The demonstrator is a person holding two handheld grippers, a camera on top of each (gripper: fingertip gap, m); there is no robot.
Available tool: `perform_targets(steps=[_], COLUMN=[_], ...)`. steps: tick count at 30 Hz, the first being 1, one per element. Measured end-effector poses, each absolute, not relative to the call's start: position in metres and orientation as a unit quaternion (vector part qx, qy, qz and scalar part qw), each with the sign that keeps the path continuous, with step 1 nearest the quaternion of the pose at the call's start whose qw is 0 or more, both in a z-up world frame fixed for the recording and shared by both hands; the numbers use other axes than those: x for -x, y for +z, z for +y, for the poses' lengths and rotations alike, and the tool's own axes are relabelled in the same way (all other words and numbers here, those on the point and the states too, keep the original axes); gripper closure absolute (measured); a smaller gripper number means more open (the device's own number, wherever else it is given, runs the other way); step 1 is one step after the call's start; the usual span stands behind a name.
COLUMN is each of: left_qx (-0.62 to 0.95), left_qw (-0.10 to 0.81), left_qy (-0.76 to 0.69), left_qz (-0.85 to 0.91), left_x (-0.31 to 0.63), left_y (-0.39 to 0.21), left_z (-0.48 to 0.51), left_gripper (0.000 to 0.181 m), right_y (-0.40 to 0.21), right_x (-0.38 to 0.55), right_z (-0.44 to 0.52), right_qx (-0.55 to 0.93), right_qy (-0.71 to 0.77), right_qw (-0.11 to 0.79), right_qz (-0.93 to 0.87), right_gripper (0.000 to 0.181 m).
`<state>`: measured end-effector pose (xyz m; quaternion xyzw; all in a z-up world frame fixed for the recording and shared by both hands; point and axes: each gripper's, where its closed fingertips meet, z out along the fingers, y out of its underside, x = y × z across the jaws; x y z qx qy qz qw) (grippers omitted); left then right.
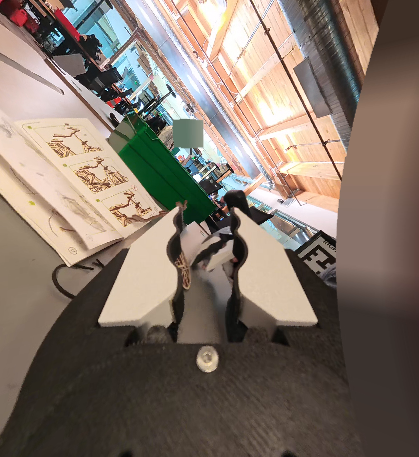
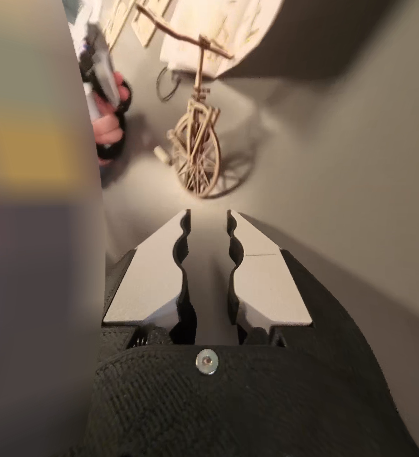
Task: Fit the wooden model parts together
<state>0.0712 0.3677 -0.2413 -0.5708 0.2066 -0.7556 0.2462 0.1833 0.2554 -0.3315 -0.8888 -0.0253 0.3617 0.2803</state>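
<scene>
A small wooden bicycle model (image 2: pixel 197 148) stands upright on the grey table (image 2: pixel 314 173), with thin spoked wheels and a long handlebar at its top. My right gripper (image 2: pixel 208 210) is open and empty, and its tips are a short way in front of the model's wheel. My left gripper (image 1: pixel 206 210) is open, its jaws apart. The model shows edge-on (image 1: pixel 184 269) in the gap close to its left finger, apart from the pads as far as I can tell. In the right wrist view, a hand (image 2: pixel 109 123) holds the left gripper to the left of the model.
An open instruction booklet (image 1: pixel 80 173) lies on the table left of the model. A green box (image 1: pixel 159 168) stands behind it. A black cable loop (image 1: pixel 60 279) lies by the booklet. Pale wooden part sheets (image 2: pixel 139 22) lie at the far edge. The right gripper's body (image 1: pixel 218 252) faces the left one.
</scene>
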Motion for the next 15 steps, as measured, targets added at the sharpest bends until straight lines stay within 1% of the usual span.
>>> perform_targets(steps=[1, 3, 5, 8, 12, 15], left_qx=[0.573, 0.576, 0.579, 0.579, 0.581, 0.584], left_qw=[0.247, 0.253, 0.259, 0.262, 0.264, 0.266], left_qy=[-0.753, -0.747, -0.742, -0.738, -0.736, -0.731], left_qz=[0.208, 0.212, 0.219, 0.227, 0.225, 0.233], left_x=[-0.072, -0.074, -0.075, -0.076, -0.076, -0.077], left_y=[-0.242, -0.243, -0.243, -0.243, -0.243, -0.245], left_z=[0.368, 0.368, 0.367, 0.365, 0.366, 0.365], left_gripper=[0.144, 0.145, 0.145, 0.144, 0.146, 0.145], right_y=[-0.326, -0.313, -0.308, -0.309, -0.321, -0.318], right_x=[-0.186, -0.192, -0.194, -0.177, -0.170, -0.169], right_z=[0.254, 0.266, 0.285, 0.304, 0.314, 0.314], right_qx=[0.886, 0.871, 0.858, 0.841, 0.840, 0.827], right_qy=[0.361, 0.351, 0.341, 0.387, 0.417, 0.449], right_qw=[0.291, 0.342, 0.381, 0.371, 0.340, 0.334], right_qz=[-0.026, -0.031, -0.046, -0.073, -0.071, -0.061], right_gripper=[0.154, 0.151, 0.144, 0.142, 0.158, 0.174])
